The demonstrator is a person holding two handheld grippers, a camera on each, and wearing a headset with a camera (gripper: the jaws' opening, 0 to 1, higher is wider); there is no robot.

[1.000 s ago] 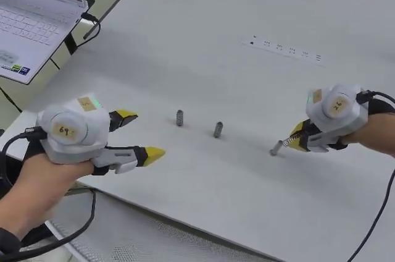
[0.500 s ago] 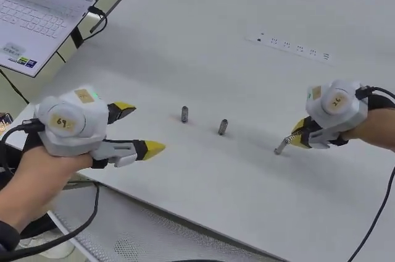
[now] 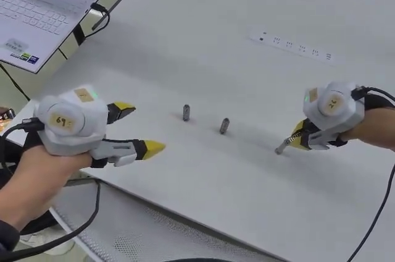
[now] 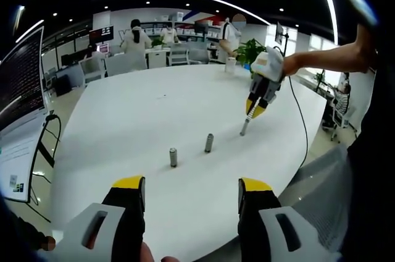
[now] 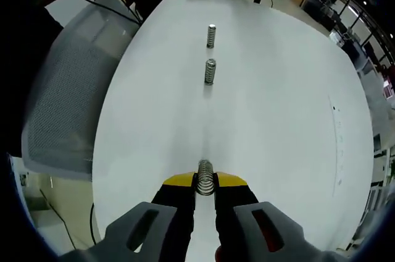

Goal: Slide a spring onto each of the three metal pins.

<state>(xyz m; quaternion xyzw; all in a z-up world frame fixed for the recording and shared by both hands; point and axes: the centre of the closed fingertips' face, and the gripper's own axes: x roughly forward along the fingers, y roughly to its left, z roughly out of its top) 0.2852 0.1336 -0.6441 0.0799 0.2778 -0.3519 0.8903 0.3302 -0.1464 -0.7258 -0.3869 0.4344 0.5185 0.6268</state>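
The right gripper (image 3: 297,137) clenches a spring (image 3: 282,146), perhaps with a pin inside, its tip down at the table (image 3: 203,33) right of two upright sprung pins (image 3: 186,112), while the left gripper (image 3: 141,128) hangs released at the near edge, bare tabletop beyond.

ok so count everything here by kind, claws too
standing pins with springs: 2
tilted pin with spring, in right claw: 1
left claw plus right claw: 2
laptop: 1
power strip: 1
total: 7
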